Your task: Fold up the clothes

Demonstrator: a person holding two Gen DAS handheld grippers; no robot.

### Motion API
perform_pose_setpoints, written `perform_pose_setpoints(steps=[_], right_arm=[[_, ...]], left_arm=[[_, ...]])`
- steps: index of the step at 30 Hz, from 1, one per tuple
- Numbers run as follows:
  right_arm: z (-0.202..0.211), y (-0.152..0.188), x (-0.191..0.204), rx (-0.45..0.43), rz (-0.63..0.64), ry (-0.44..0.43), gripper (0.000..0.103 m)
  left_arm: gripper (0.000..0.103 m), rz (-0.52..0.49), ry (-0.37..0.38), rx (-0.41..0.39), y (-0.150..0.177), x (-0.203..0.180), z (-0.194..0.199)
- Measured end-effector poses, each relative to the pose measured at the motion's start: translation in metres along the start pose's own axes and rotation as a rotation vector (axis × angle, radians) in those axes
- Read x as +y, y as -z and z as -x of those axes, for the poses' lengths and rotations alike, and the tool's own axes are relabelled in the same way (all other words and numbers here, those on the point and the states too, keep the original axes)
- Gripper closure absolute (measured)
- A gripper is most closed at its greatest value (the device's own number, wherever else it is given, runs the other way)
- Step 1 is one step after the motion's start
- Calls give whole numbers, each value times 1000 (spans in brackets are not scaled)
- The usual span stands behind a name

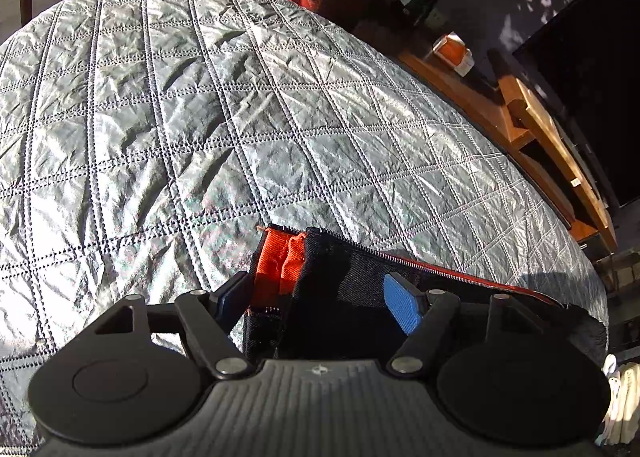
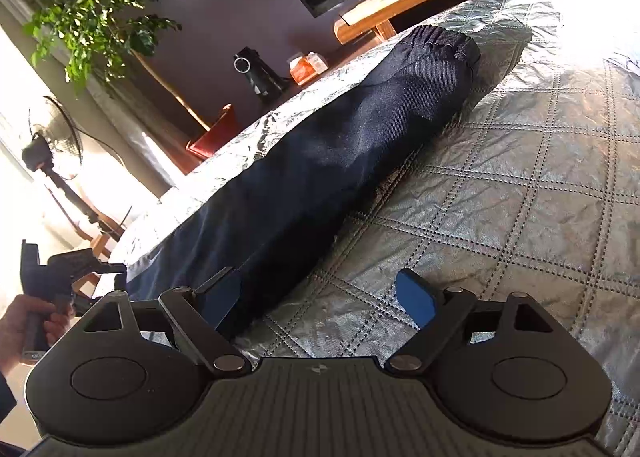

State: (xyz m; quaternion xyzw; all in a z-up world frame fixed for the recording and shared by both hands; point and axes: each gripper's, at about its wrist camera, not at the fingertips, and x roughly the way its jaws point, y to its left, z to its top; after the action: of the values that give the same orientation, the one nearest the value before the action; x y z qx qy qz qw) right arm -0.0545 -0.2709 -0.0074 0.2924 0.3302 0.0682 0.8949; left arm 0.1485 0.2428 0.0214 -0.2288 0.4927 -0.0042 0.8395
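Dark navy twill jacket with orange lining (image 1: 340, 273) lay on the silver-grey quilted bedspread (image 1: 160, 117), its long sleeve with elastic cuff (image 2: 340, 145) stretched out flat. Left gripper (image 1: 316, 297) straddled the zippered front edge, jaws partly apart; whether pads pressed the cloth could not be told. Right gripper (image 2: 324, 301) stood wide apart, holding nothing, left pad beside the sleeve.

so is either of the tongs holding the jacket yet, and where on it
Neither grips it yet. The left tongs straddle the dark jacket's zipper corner with pads apart; the right tongs are open beside it.
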Motion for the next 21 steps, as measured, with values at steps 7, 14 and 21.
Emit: perform_pose_setpoints(steps=[7, 14, 21], right_arm=[[-9, 2, 40, 50, 191, -39, 14], [-14, 15, 44, 95, 221, -33, 14], [-12, 18, 39, 81, 238, -63, 9]], left_arm=[[50, -222, -145, -11, 10, -32, -1], [53, -334, -172, -64, 14, -44, 5], [50, -384, -103, -103, 19, -47, 6]])
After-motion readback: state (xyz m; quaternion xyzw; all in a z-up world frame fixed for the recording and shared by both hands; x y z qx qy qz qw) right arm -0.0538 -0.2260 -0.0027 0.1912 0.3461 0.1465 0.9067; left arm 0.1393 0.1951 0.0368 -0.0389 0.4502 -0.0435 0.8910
